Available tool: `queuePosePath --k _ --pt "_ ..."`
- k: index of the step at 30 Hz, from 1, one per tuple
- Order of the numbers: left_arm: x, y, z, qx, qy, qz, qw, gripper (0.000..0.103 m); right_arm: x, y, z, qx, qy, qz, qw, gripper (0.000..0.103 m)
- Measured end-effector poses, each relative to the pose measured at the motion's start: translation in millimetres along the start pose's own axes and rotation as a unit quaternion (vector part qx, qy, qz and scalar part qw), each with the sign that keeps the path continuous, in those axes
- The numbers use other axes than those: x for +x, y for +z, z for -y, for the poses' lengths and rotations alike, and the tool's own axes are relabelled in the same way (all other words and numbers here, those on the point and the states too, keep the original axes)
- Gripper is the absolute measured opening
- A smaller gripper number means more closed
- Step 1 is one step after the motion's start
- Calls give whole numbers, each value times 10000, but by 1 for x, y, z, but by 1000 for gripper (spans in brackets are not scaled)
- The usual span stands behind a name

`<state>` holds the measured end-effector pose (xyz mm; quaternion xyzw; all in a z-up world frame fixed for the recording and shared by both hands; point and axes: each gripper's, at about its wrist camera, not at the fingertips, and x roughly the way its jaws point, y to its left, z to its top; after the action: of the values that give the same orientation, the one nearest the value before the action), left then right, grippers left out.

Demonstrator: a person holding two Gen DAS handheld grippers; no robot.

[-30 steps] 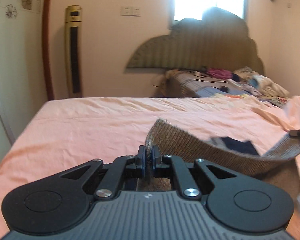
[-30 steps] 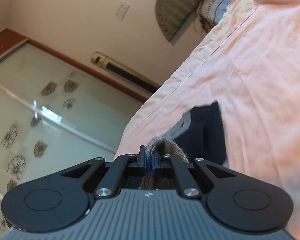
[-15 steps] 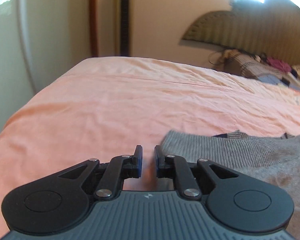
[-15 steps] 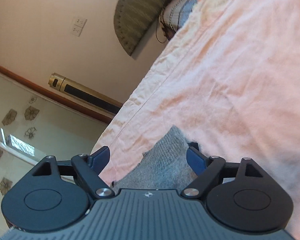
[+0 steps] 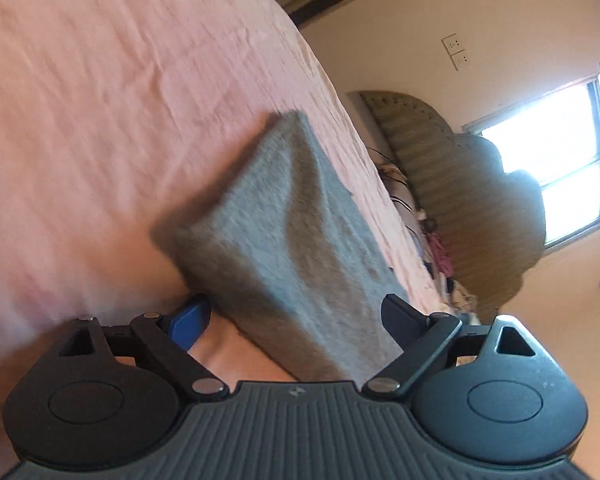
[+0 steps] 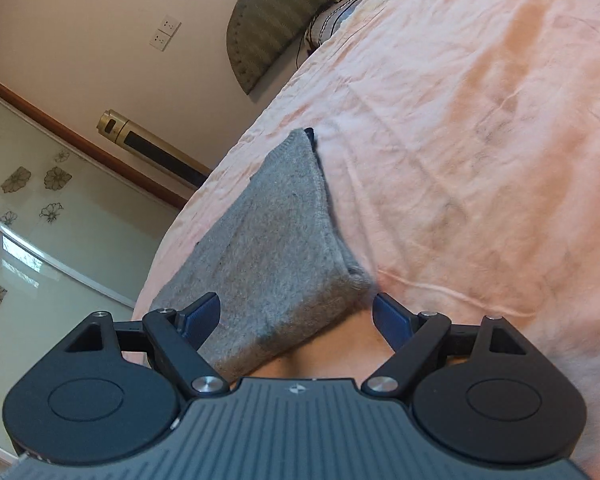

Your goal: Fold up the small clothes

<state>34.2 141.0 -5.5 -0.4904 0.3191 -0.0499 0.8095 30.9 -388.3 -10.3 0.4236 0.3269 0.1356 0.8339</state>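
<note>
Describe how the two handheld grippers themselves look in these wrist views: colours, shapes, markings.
Both look alike. The left gripper and the right gripper each have a dark grey ribbed body with a small pale logo at its front edge, flanked by two round black housings. Black linkage arms with silver screw heads carry the fingers, which have blue pads. No cables, hands or sleeves show.

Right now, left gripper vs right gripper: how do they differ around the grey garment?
1. The left gripper frames a long side of the folded grey garment; the right gripper frames a corner.
2. The left's jaws have only just opened wide; the right's parted earlier.
3. The bed fills the left's view on the left side, the right's on the right.

Both are open, pads off the cloth.
</note>
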Motion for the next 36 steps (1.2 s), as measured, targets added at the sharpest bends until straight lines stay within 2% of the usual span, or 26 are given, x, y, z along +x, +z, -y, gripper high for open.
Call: queuePosePath --k 2,3,5,6,7,9,12,16,20,24,27,28,29,30,32,33,35,36 --pt "15 2 8 78 117 244 9996 92 18 7 1 323 161 71 9993 78" --pt "21 3 12 113 215 298 9993 90 26 10 3 471 108 119 9988 67" --pt "33 7 17 156 581 363 9975 57 44 17 8 783 6 31 9969 32" --pt "40 10 17 188 839 306 9958 23 50 18 12 902 -56 -21 9959 23" --pt "42 13 13 179 1020 273 9942 10 53 18 16 950 -112 -47 9954 10" --pt "44 18 11 210 1017 196 9944 8 53 16 19 942 -44 -11 9955 8" --pt "38 18 22 598 1197 229 9907 7 46 15 10 795 -47 86 9968 10" --pt "6 16 38 959 868 435 9906 5 26 9 -9 492 149 136 9986 10" --pt "-43 11 33 1051 630 350 9919 5 -13 -9 -19 283 419 -50 9987 10" --pt "-82 -10 5 1182 890 90 9890 5 -51 -48 -4 431 405 -431 9973 10" --pt "-88 -27 -15 1462 1239 -188 9813 7 -63 -74 7 473 260 -771 9956 11" --pt "-88 -31 -19 1716 1312 -333 9758 10 -63 -75 7 347 92 -861 9956 19" --pt "-91 -31 -19 1928 1272 -363 9723 10 -66 -73 7 287 -90 -864 9958 20" --pt "-94 -27 -16 2059 1227 -386 9701 14 -68 -66 6 273 -71 -806 9963 23" --pt "-106 -13 -4 2338 1128 -275 9653 24 -80 -42 -6 -53 -33 -364 9993 46" --pt "-111 -4 3 2424 979 -97 9652 33 -83 -27 -14 -254 -30 -151 9996 46" --pt "-118 18 19 2464 800 559 9642 62 -72 6 -29 -600 -31 -45 9982 46" --pt "-114 29 29 2402 832 887 9631 86 -60 22 -38 -794 -91 -55 9968 46"
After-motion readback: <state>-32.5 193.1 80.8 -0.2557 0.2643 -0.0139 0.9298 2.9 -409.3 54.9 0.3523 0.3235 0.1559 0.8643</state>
